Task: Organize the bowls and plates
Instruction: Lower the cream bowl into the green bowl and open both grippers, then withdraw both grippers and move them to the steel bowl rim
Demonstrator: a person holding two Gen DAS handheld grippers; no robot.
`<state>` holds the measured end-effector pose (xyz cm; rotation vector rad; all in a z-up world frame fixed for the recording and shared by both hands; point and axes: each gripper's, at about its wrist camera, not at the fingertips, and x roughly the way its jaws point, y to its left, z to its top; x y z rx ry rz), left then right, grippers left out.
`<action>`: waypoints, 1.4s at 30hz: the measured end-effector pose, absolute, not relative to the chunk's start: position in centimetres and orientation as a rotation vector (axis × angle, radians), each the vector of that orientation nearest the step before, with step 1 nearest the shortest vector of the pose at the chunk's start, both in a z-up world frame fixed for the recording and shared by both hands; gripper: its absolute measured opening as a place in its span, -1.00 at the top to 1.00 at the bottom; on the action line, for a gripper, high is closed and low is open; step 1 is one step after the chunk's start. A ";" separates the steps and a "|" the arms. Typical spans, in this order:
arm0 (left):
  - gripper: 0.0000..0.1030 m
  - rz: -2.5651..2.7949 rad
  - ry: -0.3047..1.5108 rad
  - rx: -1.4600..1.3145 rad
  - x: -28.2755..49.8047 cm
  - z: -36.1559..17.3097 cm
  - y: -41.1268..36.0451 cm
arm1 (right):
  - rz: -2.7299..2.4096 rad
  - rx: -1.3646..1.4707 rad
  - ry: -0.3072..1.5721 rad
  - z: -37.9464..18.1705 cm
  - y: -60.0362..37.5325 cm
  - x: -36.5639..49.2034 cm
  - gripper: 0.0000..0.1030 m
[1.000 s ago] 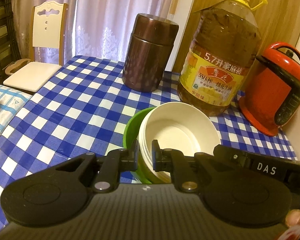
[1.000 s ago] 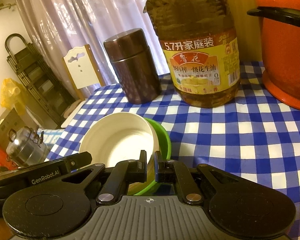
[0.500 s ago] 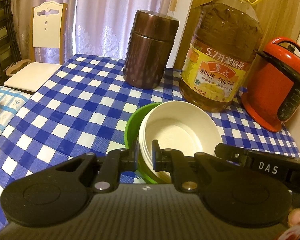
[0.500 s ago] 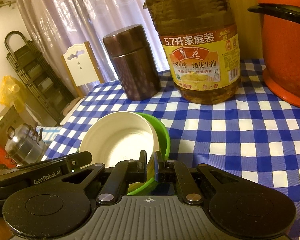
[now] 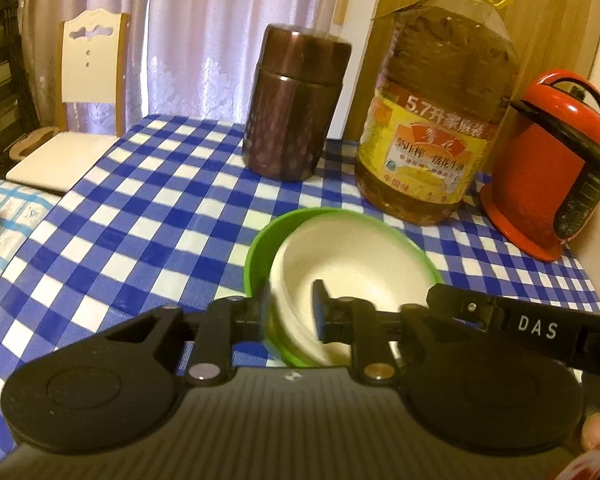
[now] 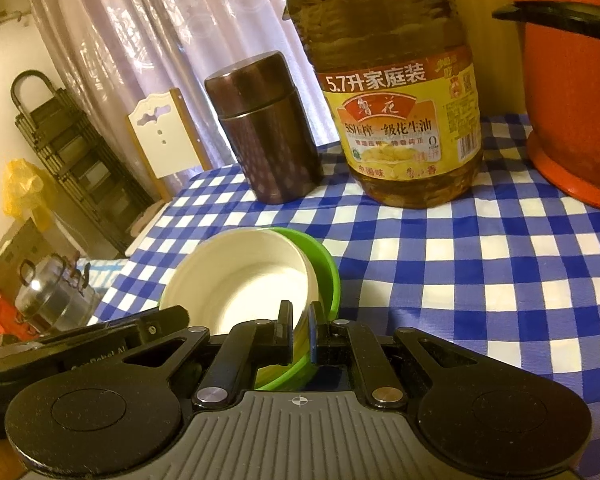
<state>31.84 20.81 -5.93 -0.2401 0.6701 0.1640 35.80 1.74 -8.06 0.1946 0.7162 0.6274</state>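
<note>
With the white bowl [image 5: 352,264] nested in the green bowl [image 5: 260,248], the left gripper [image 5: 290,312] has just been opening, its fingers now narrowly parted astride both rims, while the right gripper [image 6: 300,334] pinches the opposite rims, so releasing there likely comes next.

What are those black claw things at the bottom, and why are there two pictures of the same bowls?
Those are pinching tools; a person holds one in each hand. Each carries a camera looking along its fingers: one picture is from the left gripper, one from the right gripper. On the checked tablecloth stand an oil bottle, a brown flask and a red cooker. The bowl stack is a white bowl inside a green bowl. The right gripper pinches its rim. The left gripper's jaws have just been opening, with the rim between them.
</note>
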 end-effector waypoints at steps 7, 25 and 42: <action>0.31 0.204 0.620 -0.227 31.2 -5.4 21.4 | 0.618 0.231 0.689 -7.8 0.9 35.7 0.41; 0.31 0.185 0.605 -0.298 28.0 -3.4 21.1 | 0.605 0.298 0.683 -5.9 -1.2 32.3 0.38; 0.31 0.176 0.695 -0.309 14.9 -0.9 18.7 | 0.563 0.328 0.769 -4.2 -4.4 20.5 0.38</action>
